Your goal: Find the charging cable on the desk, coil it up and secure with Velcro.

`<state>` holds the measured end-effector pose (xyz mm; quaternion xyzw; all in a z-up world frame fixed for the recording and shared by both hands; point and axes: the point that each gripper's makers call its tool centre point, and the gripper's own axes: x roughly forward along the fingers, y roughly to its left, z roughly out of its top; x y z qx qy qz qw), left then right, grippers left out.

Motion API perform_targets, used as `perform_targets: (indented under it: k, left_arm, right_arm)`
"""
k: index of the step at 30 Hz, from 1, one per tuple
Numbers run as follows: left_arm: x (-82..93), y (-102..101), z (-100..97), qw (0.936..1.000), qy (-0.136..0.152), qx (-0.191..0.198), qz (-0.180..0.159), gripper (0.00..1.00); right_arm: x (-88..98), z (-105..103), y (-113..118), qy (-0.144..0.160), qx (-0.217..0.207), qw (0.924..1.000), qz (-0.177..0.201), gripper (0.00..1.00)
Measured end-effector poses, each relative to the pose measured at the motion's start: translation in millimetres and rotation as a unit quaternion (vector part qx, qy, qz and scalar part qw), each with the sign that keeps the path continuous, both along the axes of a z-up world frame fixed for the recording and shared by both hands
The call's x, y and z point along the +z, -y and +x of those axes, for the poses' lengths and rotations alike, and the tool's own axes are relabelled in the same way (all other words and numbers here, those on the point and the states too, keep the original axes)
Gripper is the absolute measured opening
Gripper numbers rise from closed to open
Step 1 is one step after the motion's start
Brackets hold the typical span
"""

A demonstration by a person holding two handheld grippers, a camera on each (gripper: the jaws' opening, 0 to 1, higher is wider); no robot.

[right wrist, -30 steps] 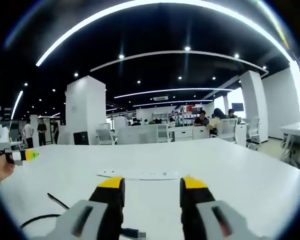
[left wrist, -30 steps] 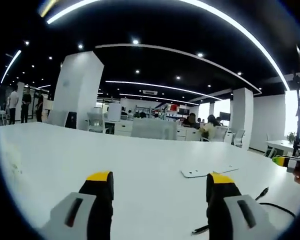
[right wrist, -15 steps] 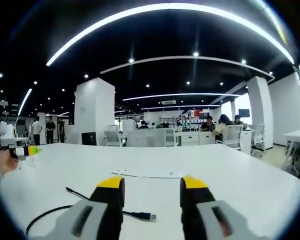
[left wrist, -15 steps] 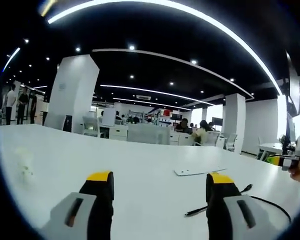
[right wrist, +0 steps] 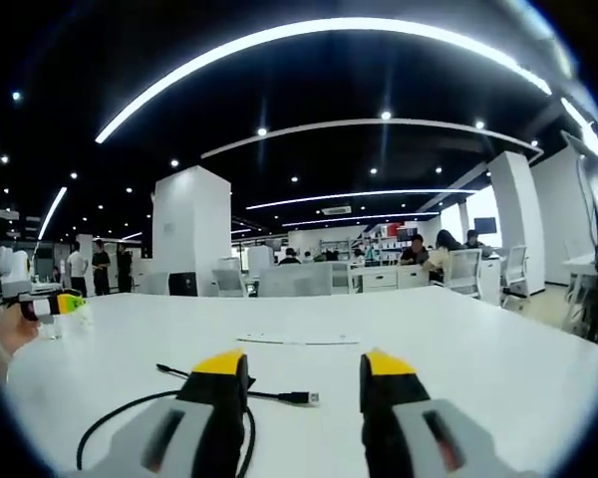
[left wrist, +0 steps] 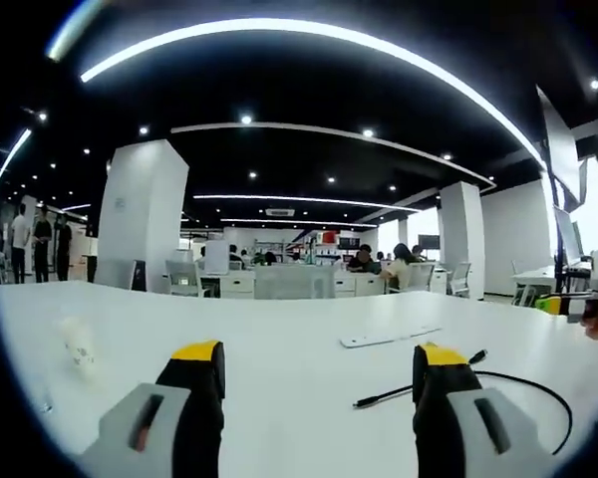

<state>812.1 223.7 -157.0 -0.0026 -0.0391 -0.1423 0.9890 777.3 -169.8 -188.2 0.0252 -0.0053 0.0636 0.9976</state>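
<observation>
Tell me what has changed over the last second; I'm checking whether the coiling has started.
Nothing was grasped. Both views have shifted as the hands moved, so more of the black cable shows, its loop and plug lying on the white desk. The left gripper and right gripper stay open and empty. The cable lies uncoiled as before, and the flat white strip beyond it is unmoved.

Flat white strip (left wrist: 391, 337) on desk, white pillar (right wrist: 187, 231) behind, ppl at far workstations (left wrist: 362, 261).
</observation>
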Motion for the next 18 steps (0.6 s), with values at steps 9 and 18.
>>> perform_targets:
  k: [9, 18]
  left_arm:
    - [-8.3, 1, -36.0, 0.9996, 0.013, 0.009, 0.024, 0.78]
    - [-17.4, -1, -71.3, 0.9997, 0.02, 0.01, 0.01, 0.78]
  right_arm:
    - [-0.3, -33, -8, 0.012, 0.004, 0.9998, -0.018, 0.46]
    - [-2.1, -65, -18, 0.02, 0.013, 0.9997, -0.001, 0.47]
